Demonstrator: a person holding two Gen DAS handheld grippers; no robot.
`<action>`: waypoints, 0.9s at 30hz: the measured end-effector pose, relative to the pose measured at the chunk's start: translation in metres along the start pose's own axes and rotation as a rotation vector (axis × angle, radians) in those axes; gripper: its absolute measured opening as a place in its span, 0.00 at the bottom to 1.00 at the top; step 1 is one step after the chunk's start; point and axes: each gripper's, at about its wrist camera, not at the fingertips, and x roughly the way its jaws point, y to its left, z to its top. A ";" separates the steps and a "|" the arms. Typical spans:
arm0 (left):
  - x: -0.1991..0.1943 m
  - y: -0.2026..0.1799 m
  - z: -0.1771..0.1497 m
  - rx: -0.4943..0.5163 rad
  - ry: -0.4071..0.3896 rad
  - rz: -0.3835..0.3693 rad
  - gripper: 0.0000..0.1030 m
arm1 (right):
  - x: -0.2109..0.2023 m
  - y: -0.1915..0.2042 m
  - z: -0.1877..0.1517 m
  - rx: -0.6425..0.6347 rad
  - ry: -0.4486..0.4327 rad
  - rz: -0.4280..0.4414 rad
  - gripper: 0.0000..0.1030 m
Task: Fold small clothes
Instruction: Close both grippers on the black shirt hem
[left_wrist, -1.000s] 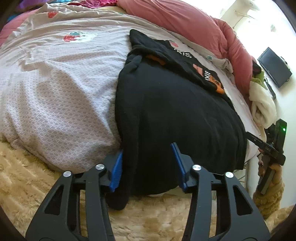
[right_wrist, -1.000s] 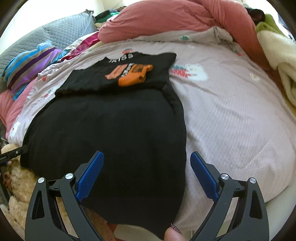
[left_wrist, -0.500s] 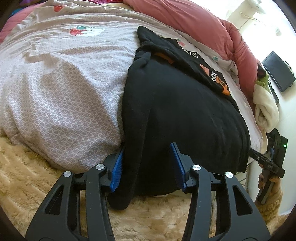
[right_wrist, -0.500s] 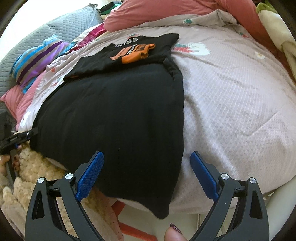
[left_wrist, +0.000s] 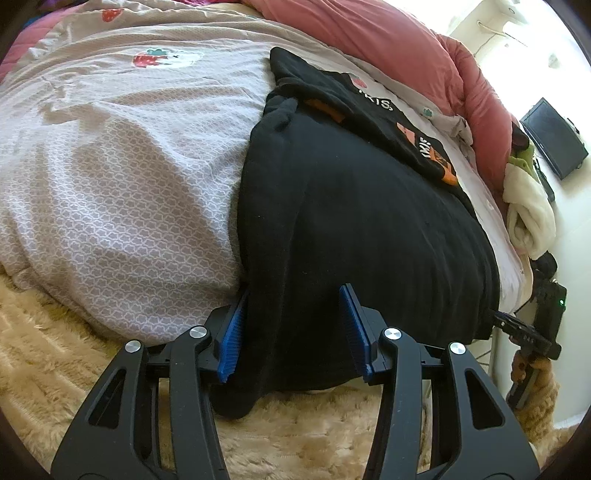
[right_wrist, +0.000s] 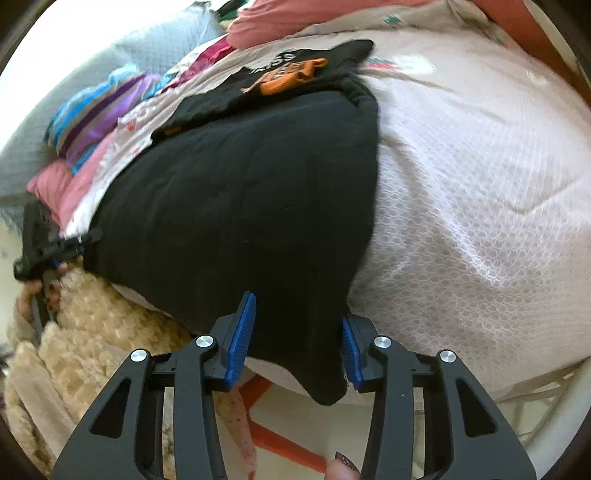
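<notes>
While the black garment (left_wrist: 369, 236) lies spread on the bed (left_wrist: 122, 177) with its near hem hanging over the edge, each gripper straddles one hem corner, jaws part open, no grip visible. Left gripper (left_wrist: 291, 328) view alone shows a monitor (left_wrist: 554, 142) and cream towel (left_wrist: 528, 214). Right gripper (right_wrist: 297, 336) view alone shows striped cloth (right_wrist: 99, 110), grey pillow (right_wrist: 147, 48).
</notes>
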 end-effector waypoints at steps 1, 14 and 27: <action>0.000 0.000 0.000 0.000 0.000 0.002 0.38 | 0.000 -0.005 0.000 0.025 -0.010 0.031 0.38; -0.005 -0.003 -0.002 0.005 0.015 0.006 0.33 | -0.020 0.018 0.009 -0.088 -0.086 0.061 0.08; -0.009 -0.013 -0.008 0.070 0.063 0.021 0.33 | -0.008 0.012 0.009 -0.075 -0.037 0.045 0.17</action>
